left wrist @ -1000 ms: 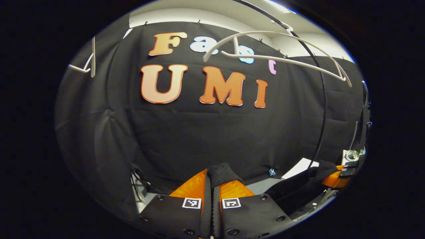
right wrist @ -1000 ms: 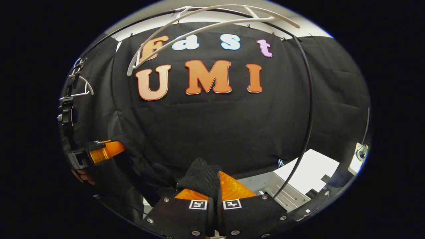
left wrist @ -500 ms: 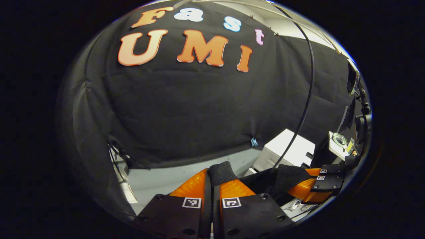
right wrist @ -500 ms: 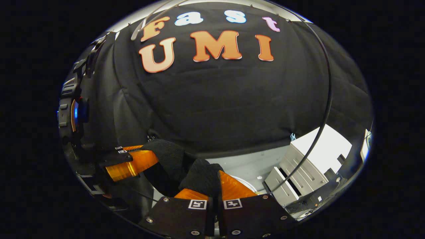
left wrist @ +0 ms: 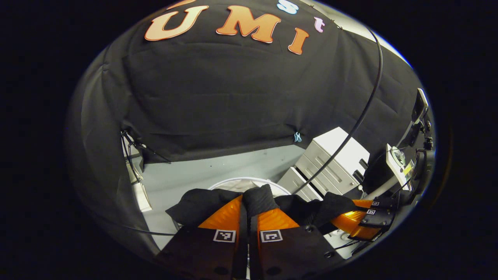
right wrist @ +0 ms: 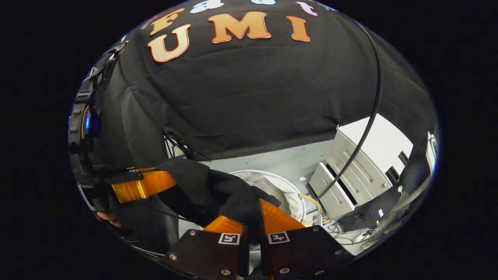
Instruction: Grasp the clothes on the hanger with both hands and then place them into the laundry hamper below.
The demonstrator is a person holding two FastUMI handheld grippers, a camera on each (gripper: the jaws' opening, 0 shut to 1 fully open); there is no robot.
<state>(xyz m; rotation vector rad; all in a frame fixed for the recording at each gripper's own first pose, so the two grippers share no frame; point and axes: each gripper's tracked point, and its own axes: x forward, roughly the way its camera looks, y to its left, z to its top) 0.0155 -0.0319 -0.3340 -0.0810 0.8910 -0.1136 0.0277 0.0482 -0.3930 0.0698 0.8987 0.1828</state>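
Both tongs, left and right, are clamped on the dark knit garment, which I hold slung between them above the white laundry hamper. It looks soft, light and floppy, so I judge the bunched edges the surest hold. A grey drawer cabinet and a black cable stand just beside the hamper, close enough to snag trailing cloth.

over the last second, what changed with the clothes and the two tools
Both tools came down: the white hanger overhead has left view, and the laundry hamper now shows below. The black garment came down with them, off the hanger, and now hangs above the hamper. Unchanged: the left tool and right tool stay shut on the garment, which is not yet in the hamper.
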